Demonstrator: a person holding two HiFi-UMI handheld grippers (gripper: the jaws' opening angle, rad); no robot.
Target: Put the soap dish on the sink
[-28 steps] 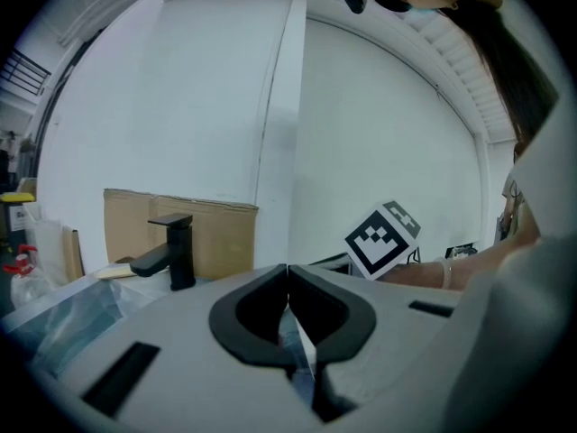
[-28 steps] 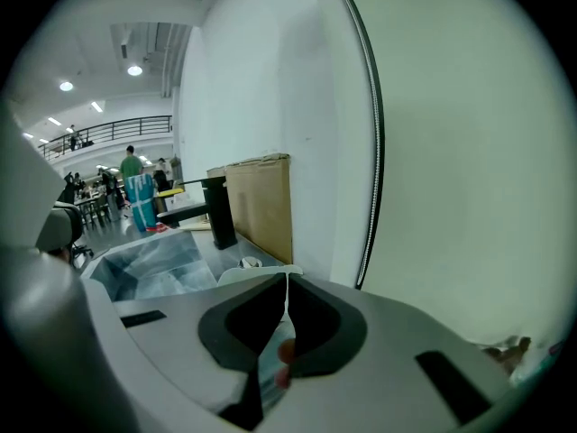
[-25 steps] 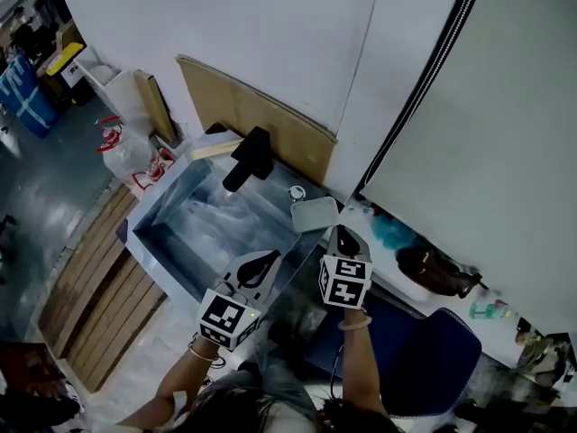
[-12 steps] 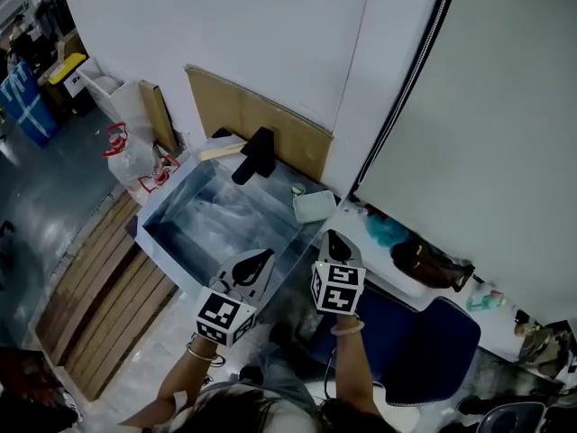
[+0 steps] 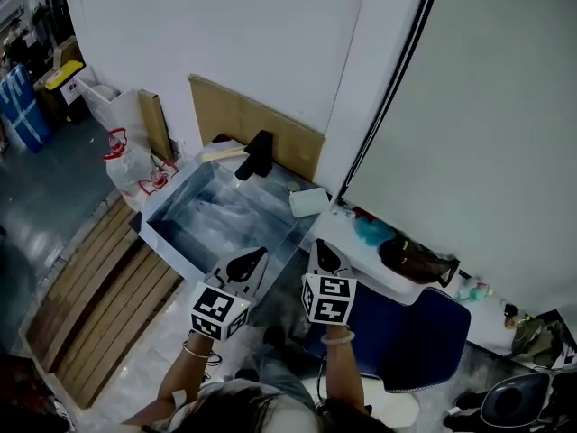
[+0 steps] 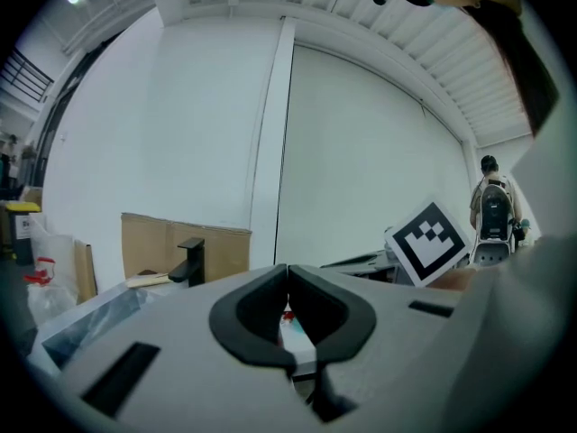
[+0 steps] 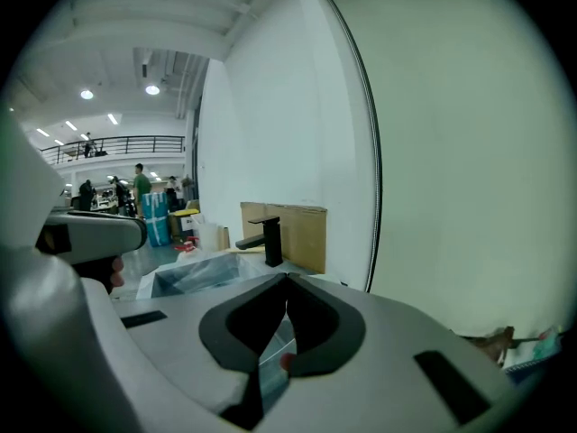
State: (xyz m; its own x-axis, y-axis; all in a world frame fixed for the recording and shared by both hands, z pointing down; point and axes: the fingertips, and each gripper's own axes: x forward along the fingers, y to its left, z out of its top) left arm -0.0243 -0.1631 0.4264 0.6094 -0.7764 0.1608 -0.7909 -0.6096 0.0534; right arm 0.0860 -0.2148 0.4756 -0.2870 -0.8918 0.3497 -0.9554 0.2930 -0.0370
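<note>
Head view: soap dish (image 5: 309, 202) on sink (image 5: 176, 255) corner; left hand-held gripper (image 5: 255, 254) and right hand-held gripper (image 5: 319, 246) pressed together, empty.

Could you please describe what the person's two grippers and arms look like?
Both the left gripper and right gripper are grey with black jaw pads, each carrying a cube of black-and-white square markers. A thin band circles each wrist.

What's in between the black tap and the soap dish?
In the head view, one small round thing sits on the sink's back rim between the tap and the soap dish. It is too small to tell what it is.
</note>
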